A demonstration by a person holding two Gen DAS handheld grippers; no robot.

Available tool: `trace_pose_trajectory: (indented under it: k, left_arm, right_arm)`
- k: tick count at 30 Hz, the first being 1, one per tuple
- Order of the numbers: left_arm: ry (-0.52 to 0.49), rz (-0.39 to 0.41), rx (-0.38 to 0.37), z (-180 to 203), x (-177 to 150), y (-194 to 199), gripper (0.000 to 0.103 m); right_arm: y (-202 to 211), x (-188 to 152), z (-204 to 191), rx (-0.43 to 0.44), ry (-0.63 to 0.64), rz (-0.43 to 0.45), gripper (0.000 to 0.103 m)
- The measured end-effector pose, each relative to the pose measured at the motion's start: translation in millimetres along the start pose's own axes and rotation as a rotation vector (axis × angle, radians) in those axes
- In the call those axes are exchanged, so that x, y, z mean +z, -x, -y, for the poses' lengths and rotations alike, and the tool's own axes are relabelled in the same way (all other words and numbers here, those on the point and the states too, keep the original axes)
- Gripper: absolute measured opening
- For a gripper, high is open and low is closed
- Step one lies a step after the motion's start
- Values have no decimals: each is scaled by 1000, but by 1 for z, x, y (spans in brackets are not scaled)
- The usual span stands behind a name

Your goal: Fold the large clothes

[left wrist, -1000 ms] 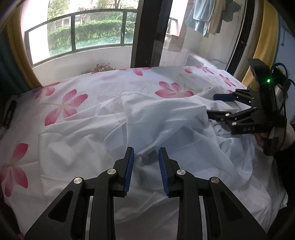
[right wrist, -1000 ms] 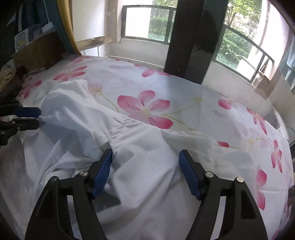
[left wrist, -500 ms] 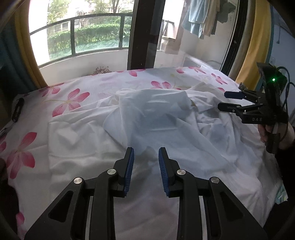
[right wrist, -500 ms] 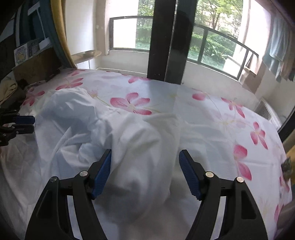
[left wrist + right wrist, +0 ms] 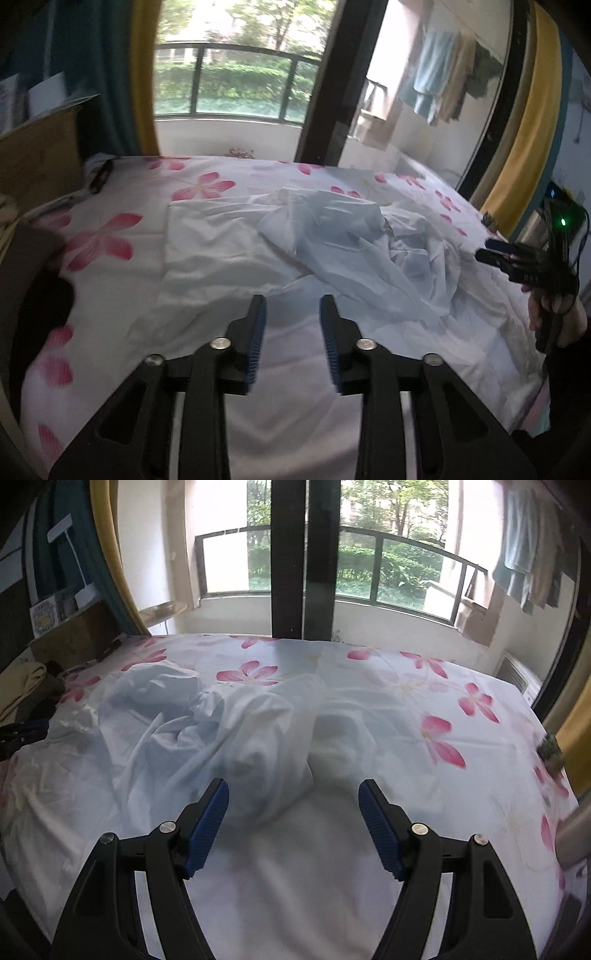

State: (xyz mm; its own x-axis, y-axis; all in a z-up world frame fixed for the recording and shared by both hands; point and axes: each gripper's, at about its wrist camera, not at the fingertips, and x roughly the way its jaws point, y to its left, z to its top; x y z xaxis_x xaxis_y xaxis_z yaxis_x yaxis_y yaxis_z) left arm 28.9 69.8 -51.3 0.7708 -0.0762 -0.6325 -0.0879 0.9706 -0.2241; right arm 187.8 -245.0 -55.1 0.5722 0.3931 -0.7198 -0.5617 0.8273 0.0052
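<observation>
A large white garment lies crumpled on the flowered bed sheet; it also shows in the right wrist view as a bunched heap. My left gripper is open and empty, held above the garment's near edge. My right gripper is wide open and empty, above the near side of the heap. The right gripper also shows at the right edge of the left wrist view. The left gripper shows at the left edge of the right wrist view.
A window with a black railing is behind the bed. A wooden headboard shelf stands at the left. Yellow curtains hang at the right. Clothes hang outside. A dark object lies at the bed's far left.
Both grippers have pulled back and up from the garment, so more of the bed shows. The garment has settled into a lower heap. Both grippers stay open and empty.
</observation>
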Motion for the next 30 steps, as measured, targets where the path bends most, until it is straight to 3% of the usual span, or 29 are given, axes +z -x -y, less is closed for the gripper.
trace_pose_trajectory:
  k: [5,9,21,24,30]
  left_arm:
    - [48,34,76,1,-18,24,44]
    - [74,55,184,3,-36,47,45]
    - [215,15,455,-22,-92,95,55]
    - [237,16,468,-30,-97,102,58]
    - [156,1,378,-25,-88,93,64]
  right_arm:
    - [19,-16,12,4,-38,21,73]
    - [27,-26,24,5,-36,30,73]
    - [20,-45,63,-6,-43,-42,73]
    - [30,-48,67,-28,-47,-30,73]
    - [58,-68,79,-127,-125,-13,73]
